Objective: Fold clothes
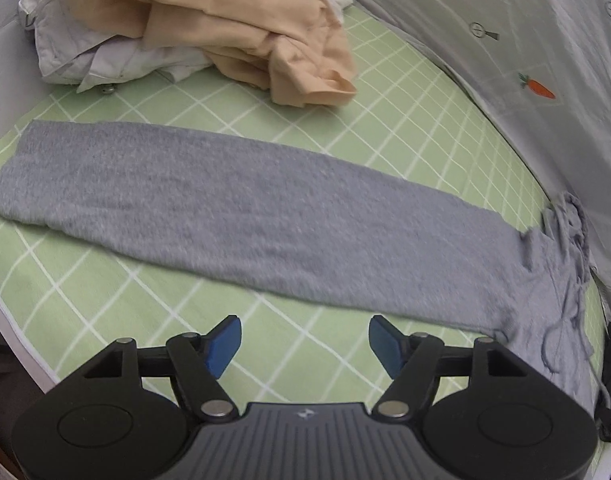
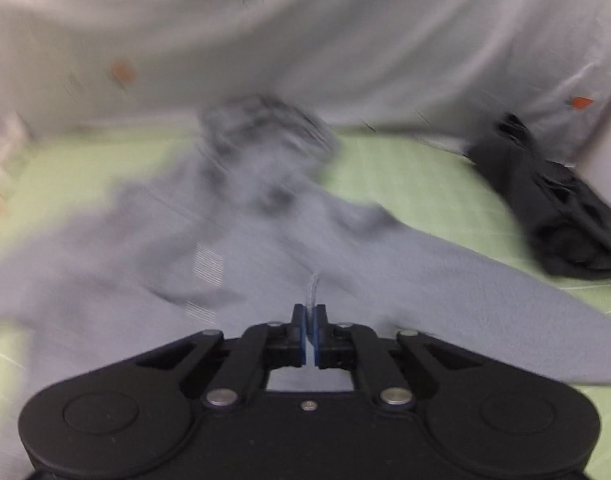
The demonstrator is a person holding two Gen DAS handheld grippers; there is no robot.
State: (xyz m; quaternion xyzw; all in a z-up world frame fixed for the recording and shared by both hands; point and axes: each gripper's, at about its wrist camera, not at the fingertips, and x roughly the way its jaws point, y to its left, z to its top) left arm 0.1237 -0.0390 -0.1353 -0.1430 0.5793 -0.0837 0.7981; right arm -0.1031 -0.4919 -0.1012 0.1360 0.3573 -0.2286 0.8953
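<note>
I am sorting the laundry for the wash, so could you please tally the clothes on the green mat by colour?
Grey: 1, the trousers laid flat
Beige: 1, a crumpled garment on the pile
White: 1 at least, a crumpled garment under the beige one; the number of pieces is unclear
Black: 1, a folded bundle
Total: 4 at least

the whole right wrist view is smeared by motion: the grey sweatpants (image 2: 265, 240) lose their waistband to a dark blur, and the black garment (image 2: 561, 208) at the right is a shapeless heap. whether the right claw (image 2: 310, 316) pinches any cloth i cannot tell (its pads meet). in the left wrist view, the grey trouser leg (image 1: 245, 208) runs behind the claw housing, and the garment pile (image 1: 193, 20) is cut off at the top edge.
</note>
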